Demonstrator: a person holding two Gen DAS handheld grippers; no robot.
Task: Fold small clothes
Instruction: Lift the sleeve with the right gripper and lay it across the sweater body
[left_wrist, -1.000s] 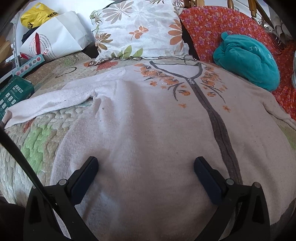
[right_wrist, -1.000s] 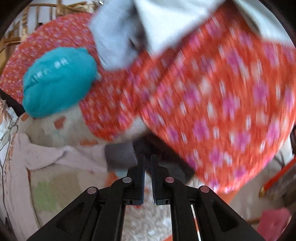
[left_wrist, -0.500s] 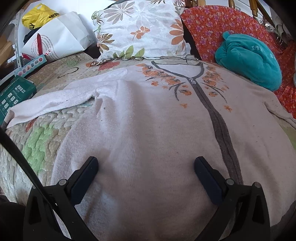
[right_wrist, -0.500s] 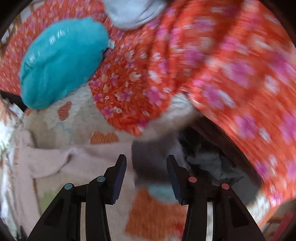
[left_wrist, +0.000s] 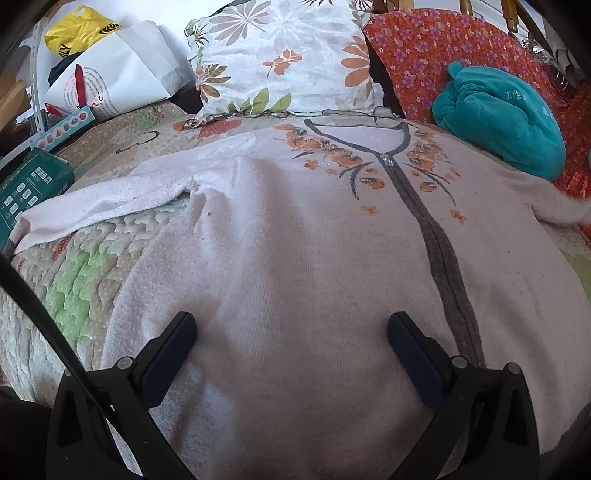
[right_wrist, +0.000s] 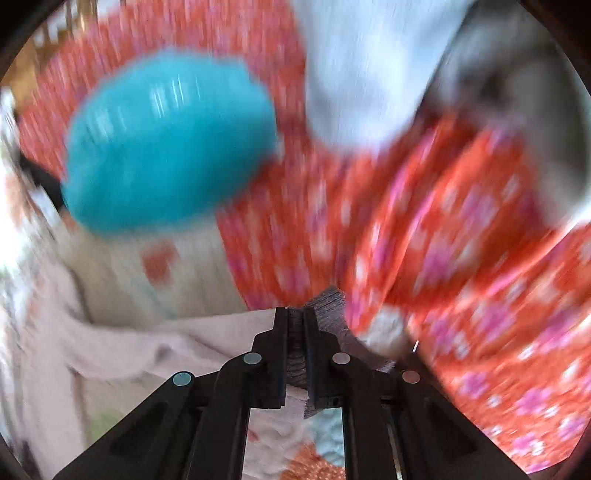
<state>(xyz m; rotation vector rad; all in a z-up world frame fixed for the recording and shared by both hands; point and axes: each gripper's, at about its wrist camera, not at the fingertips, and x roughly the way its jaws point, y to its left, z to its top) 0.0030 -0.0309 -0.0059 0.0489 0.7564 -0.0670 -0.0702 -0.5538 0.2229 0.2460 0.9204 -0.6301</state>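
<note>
Jaws on the right gripper are closing: I see their pads nearly together with the grey ribbed cuff of the sweater's sleeve pinched between them. Jaws on the left gripper stand wide apart, one on each side of the lower body of the pink sweater, and hold nothing. Whether their tips rest on the knit or hover just above it, I cannot tell.

I judge the split deliberate: the left gripper sits over the hem end, where it could steady the garment, while the right takes the sleeve end, the part a first fold brings inward. The right wrist view is heavily blurred, so fine detail there is unreliable.

The sweater lies face up and spread flat on the quilted bed cover. Its long axis runs away from the left camera: hem nearest, grey front band leading up to the neckline at the far end. One sleeve extends sideways toward the left edge of that view, roughly square to the body axis.

Beyond the neckline I see a floral pillow, touching or just overlapping the collar. A teal bundle rests beside it against an orange flowered cushion. A white paper bag stands farthest left.
</note>
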